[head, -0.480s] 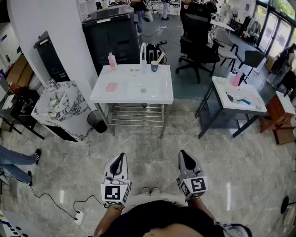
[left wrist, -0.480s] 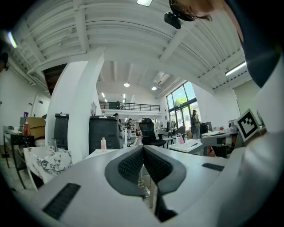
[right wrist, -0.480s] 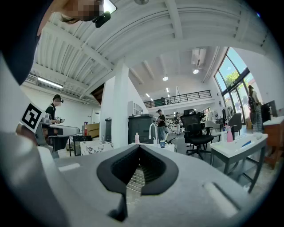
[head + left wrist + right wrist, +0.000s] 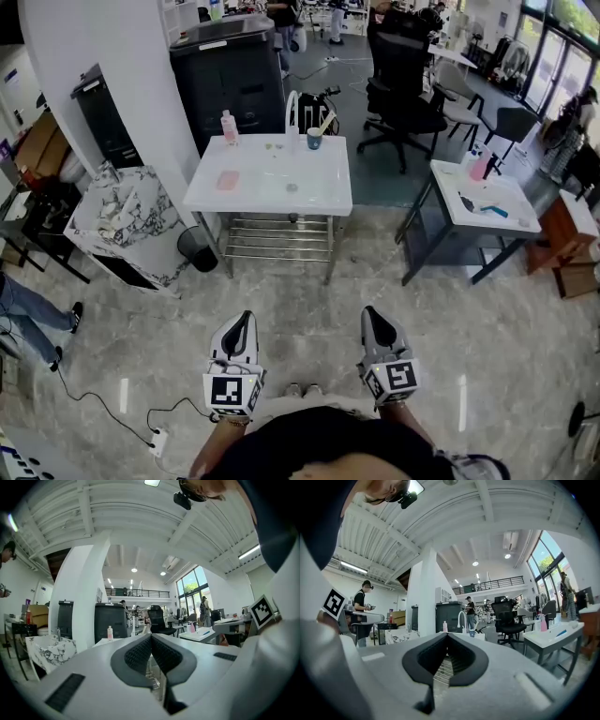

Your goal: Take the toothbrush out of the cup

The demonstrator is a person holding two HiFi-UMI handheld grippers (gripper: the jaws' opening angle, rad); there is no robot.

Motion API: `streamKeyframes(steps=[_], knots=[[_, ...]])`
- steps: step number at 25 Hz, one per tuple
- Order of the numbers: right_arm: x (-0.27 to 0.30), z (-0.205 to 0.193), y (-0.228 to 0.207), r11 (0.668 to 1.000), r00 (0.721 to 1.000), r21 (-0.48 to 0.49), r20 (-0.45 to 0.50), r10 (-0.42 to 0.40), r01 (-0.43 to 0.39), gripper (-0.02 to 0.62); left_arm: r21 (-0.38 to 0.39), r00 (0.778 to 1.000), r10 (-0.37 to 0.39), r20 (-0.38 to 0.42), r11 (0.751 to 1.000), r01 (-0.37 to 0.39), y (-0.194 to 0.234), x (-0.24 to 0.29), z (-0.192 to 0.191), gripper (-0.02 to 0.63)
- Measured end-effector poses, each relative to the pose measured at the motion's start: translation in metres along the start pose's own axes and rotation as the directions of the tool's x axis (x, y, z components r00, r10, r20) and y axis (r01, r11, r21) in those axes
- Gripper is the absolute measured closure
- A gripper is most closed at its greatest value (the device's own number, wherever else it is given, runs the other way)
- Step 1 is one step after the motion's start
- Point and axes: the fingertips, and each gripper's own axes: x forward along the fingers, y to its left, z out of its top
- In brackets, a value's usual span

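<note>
The approach step was in hand, with nothing grasped yet: the person stood on the marble floor [image 4: 309, 281], well apart from the white washbasin worktop [image 4: 267, 201]. The blue cup [image 4: 314, 139] sat at its far edge beside the faucet [image 4: 292, 105], with the toothbrush [image 4: 325, 119] leaning out of it. The left hand-held gripper [image 4: 246, 317] and right hand-held gripper [image 4: 372, 311] were held level near the body, jaws pressed together on nothing (each gripper's own view showed them meeting). The next move, I judged, called for walking up, spreading one gripper's jaws and pinching the brush handle above the rim.
</note>
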Motion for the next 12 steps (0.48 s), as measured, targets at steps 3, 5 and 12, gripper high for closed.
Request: streamKeyframes(steps=[3, 5, 12], knots=[[0.002, 0.001, 0.004, 0.998, 0.997, 0.035, 0.05, 0.059, -0.061, 0.589, 0.005, 1.0, -0.001, -0.005, 1.0, 0.002, 0.0, 0.002, -0.004, 0.604], [0.004, -0.003, 0.005, 0.997, 0.997, 0.032, 0.047, 0.066, -0.068, 0.589, 0.008, 1.0, 0.0, -0.005, 1.0, 0.0, 0.002, 0.004, -0.005, 0.604], [0.011, 0.002, -0.006, 1.0, 0.998, -0.005, 0.061, 0.001, -0.001, 0.311, 0.017, 1.0, 0.002, -0.013, 1.0, -0.001, 0.004, 0.011, -0.006, 0.604]])
